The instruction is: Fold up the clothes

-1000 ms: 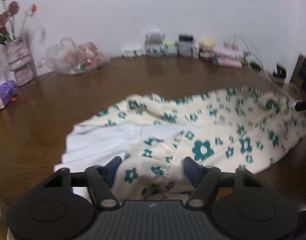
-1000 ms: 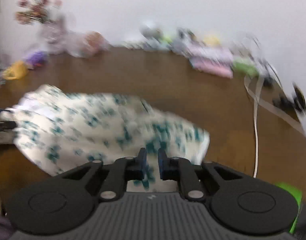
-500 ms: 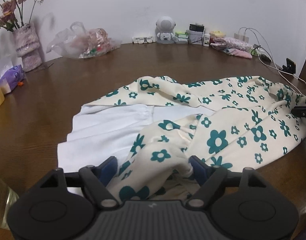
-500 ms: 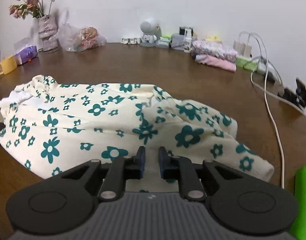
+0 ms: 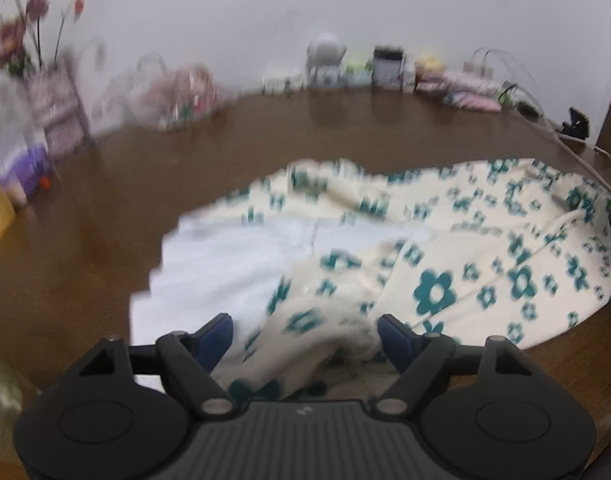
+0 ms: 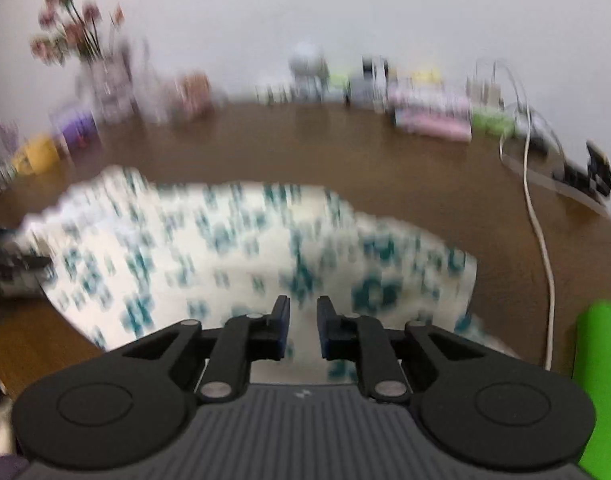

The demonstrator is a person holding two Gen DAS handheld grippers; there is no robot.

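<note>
Pretty blurry frames, but the floral garment point(image 5: 445, 248) can be made out spread across the middle and right of the brown table point(image 5: 105, 216) in the left wrist view, its white lining point(image 5: 233, 256) turned up at centre-left.

The left gripper point(image 5: 305, 330) is seen at bottom centre with fingers wide apart, a bunched fold lying loose between them, nothing pinched.

In the right wrist view the right gripper point(image 6: 303, 320) is nearly closed at bottom centre over the same cloth point(image 6: 233, 256); whether fabric is nipped can't be told.

It's judged soft, light and floppy, so it should be taken at a hem or corner, not mid-panel, or it'll just sag.
</note>
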